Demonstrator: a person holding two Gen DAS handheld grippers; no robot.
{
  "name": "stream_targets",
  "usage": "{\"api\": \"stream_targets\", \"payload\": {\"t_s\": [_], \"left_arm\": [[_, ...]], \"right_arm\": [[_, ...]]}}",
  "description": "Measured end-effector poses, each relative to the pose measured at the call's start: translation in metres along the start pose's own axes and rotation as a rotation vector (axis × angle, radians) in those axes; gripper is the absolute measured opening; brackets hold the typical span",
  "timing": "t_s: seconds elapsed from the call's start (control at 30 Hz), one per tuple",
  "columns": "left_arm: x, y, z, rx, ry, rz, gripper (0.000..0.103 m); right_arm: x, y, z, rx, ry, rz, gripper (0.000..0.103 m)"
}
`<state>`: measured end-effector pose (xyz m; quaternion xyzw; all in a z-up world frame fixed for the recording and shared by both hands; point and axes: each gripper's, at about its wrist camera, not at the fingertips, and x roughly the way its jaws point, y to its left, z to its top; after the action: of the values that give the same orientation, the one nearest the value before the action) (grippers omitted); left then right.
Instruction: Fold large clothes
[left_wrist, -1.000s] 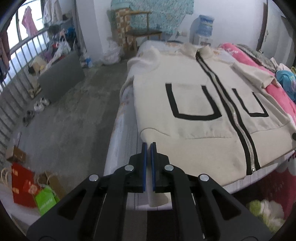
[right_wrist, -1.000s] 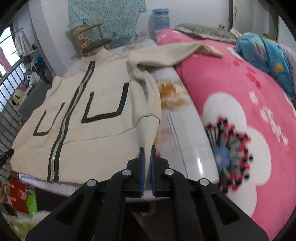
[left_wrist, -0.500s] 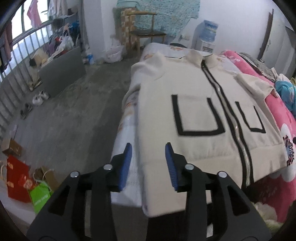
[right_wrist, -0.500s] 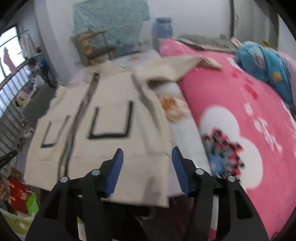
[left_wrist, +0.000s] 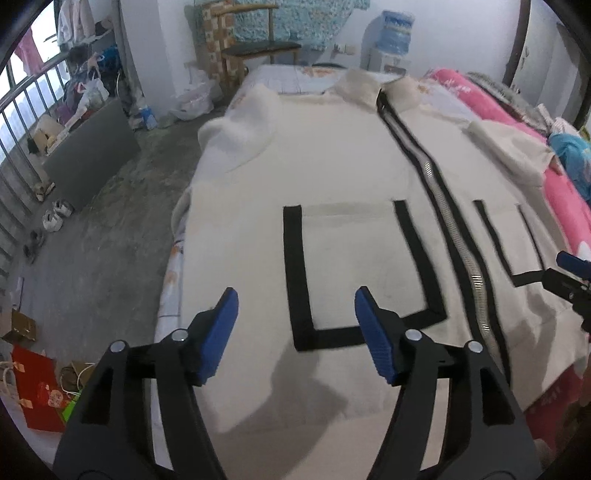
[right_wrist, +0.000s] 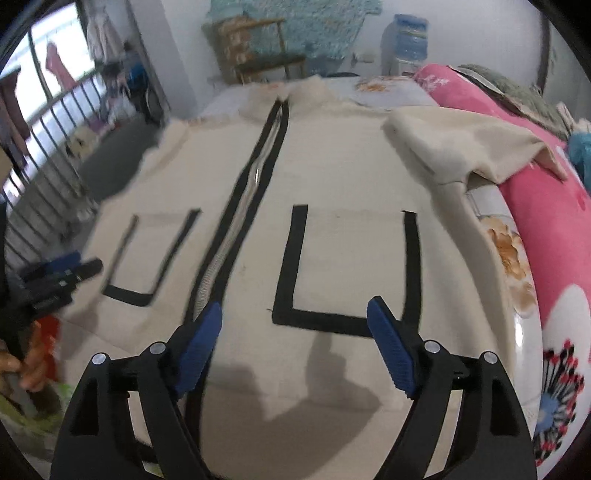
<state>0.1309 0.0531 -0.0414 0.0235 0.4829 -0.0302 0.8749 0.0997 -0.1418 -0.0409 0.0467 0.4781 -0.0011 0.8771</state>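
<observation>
Both grippers, left (left_wrist: 295, 317) and right (right_wrist: 293, 330), hover over the cream jacket (left_wrist: 351, 236) spread flat on the bed (left_wrist: 173, 280), jaws opening with nothing between them. Soft, floppy cloth (probably light): pinch a sleeve (right_wrist: 461, 147) or the hem.

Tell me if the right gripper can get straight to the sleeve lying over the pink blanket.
Probably yes. The right gripper, jaws opening and empty, hangs over the jacket; the sleeve lies uncovered ahead to its right, with nothing between them.
</observation>
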Motion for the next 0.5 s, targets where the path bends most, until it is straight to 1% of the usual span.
{"api": "stream_targets", "payload": {"t_s": [0.1, 0.2, 0.23, 0.33, 0.4, 0.43, 0.5], "left_arm": [[0.015, 0.000, 0.002, 0.006, 0.033, 0.024, 0.068], [0.030, 0.002, -0.002, 0.000, 0.071, 0.026, 0.070], [0.029, 0.003, -0.004, 0.000, 0.062, 0.029, 0.071], [0.031, 0.003, -0.003, 0.010, 0.055, 0.039, 0.077], [0.033, 0.005, -0.002, -0.002, 0.061, 0.039, 0.084], [0.033, 0.007, -0.001, -0.007, 0.063, 0.040, 0.085], [0.034, 0.007, -0.001, -0.009, 0.065, 0.039, 0.089]], "right_arm": [[0.017, 0.004, 0.000, -0.018, 0.033, -0.007, 0.080], [0.036, 0.006, -0.004, -0.039, 0.072, -0.046, 0.080], [0.043, 0.006, -0.007, -0.046, 0.087, -0.052, 0.082], [0.047, 0.010, -0.009, -0.086, 0.074, -0.088, 0.091], [0.047, 0.007, -0.009, -0.074, 0.073, -0.089, 0.095], [0.048, 0.004, -0.009, -0.064, 0.074, -0.088, 0.097], [0.049, 0.003, -0.009, -0.067, 0.071, -0.088, 0.097]]}}
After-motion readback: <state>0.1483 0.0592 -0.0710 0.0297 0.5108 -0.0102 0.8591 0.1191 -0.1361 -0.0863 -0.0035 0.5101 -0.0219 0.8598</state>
